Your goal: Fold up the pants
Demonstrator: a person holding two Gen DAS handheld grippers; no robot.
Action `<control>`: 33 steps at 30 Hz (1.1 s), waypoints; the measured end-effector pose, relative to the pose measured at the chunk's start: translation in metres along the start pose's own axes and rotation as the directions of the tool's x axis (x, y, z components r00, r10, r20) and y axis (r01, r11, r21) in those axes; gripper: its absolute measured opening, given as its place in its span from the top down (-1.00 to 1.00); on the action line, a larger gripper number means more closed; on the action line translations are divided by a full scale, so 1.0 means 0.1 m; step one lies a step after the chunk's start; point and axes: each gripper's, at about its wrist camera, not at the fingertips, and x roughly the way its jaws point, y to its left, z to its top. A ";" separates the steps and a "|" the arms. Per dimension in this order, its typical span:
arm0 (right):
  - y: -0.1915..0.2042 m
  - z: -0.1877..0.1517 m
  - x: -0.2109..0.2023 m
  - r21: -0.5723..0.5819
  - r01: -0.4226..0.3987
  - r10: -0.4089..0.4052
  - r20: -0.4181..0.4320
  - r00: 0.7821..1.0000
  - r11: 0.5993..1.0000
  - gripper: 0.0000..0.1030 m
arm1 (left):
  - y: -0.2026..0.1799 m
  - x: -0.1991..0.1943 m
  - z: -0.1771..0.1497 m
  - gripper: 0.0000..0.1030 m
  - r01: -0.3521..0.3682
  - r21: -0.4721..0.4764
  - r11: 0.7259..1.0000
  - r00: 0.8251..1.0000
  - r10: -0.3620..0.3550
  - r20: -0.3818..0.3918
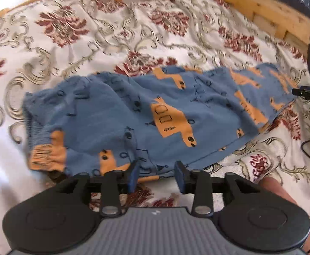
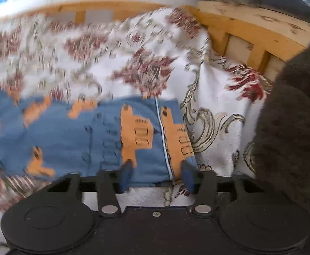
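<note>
Left wrist view shows the left gripper (image 1: 157, 175) and the right gripper (image 2: 157, 177), both spread wide, poised at the pants' (image 1: 133, 116) near edge, apparently to pinch it for folding.

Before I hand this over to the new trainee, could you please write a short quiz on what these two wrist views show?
1. True or false: both claws are shut on fabric.
2. Which end of the pants lies nearest the left claw: the elastic waistband or the leg ends?
3. What do the pants lie on: A) a bare wooden floor, B) a floral bedspread, C) a metal tray?

Key:
1. False: the left claw and the right claw are both open at the pants' near edge.
2. The elastic waistband.
3. B.
</note>
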 end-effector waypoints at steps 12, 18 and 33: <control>0.56 0.02 -0.15 -0.057 -0.268 0.272 0.058 0.961 0.962 -0.36 | 0.52 -0.22 0.03 0.06 -0.270 -0.388 0.881 0.947 0.315 0.056; 1.00 -0.12 0.08 -0.150 -0.226 0.213 -0.099 0.972 0.962 -0.40 | 0.61 0.11 0.19 0.74 -0.402 -0.358 0.843 0.908 0.416 -0.040; 0.40 -0.01 -0.07 0.050 -0.205 0.202 0.053 0.978 0.978 -0.48 | 0.33 -0.30 0.13 0.32 -0.447 -0.233 0.864 0.888 0.460 0.002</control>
